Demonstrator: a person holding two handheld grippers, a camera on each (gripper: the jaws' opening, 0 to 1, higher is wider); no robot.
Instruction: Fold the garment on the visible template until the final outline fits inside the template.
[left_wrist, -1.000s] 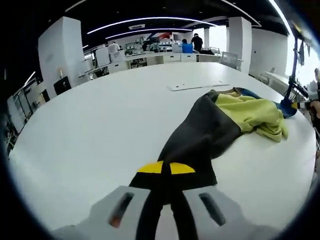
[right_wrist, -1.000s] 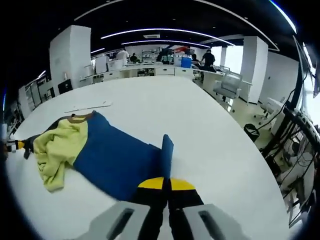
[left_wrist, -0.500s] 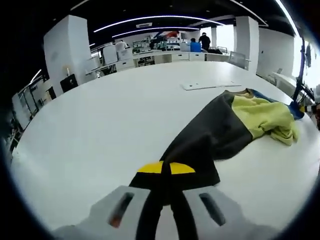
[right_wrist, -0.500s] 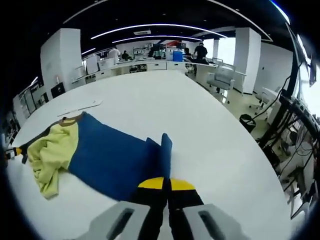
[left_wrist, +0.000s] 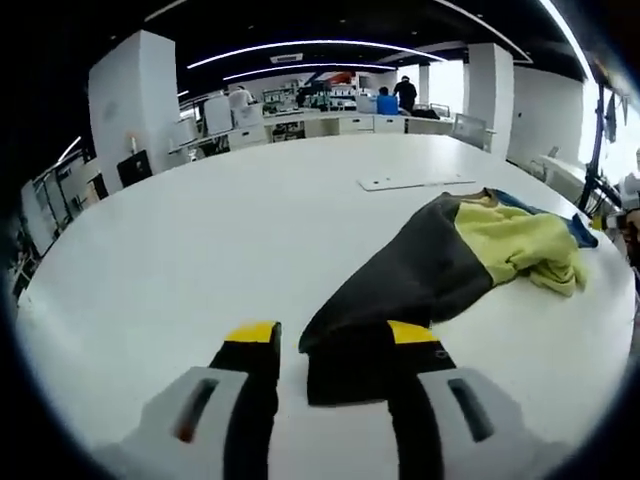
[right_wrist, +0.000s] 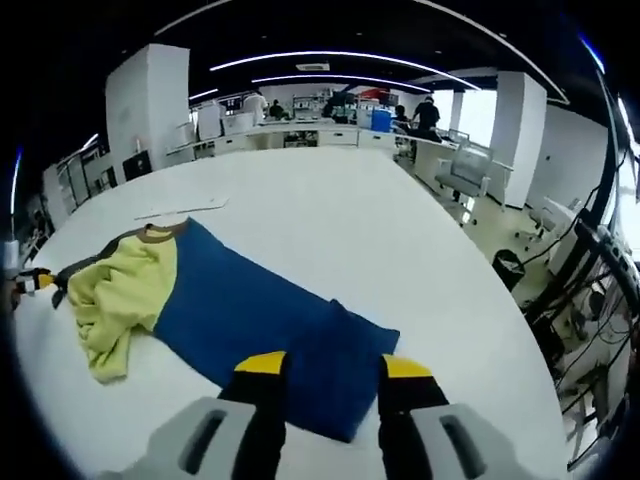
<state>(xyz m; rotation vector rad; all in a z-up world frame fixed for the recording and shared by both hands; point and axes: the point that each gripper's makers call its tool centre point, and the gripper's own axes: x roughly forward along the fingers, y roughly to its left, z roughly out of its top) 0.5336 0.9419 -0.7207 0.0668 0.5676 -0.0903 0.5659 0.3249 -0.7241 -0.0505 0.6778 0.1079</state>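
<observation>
A large open office with white pillars, strip lights and distant workstations surrounds a broad white desk (left_wrist: 200, 230). In the left gripper view, the left tool (left_wrist: 330, 345) has its yellow-tipped jaws spread wide, gripping nothing; the dark grey end of the garment (left_wrist: 430, 270) lies flat on the desk between them, its edge just ahead of the jaw tips. From there the grey cloth runs forward and to the right into a crumpled yellow-green part, with a sliver of blue at the far right. Beyond the garment, further ahead, a thin flat white template (left_wrist: 415, 183) rests on the desk. In the right gripper view, the right tool (right_wrist: 333, 365) likewise stands wide open and holds nothing; the blue end of the garment (right_wrist: 260, 320) lies between its jaws, flat on the desk (right_wrist: 330, 220). The blue panel stretches forward and to the left to the bunched yellow-green part, and the template (right_wrist: 180, 210) lies just past that. At the far left edge the other tool's yellow tip peeks in.
</observation>
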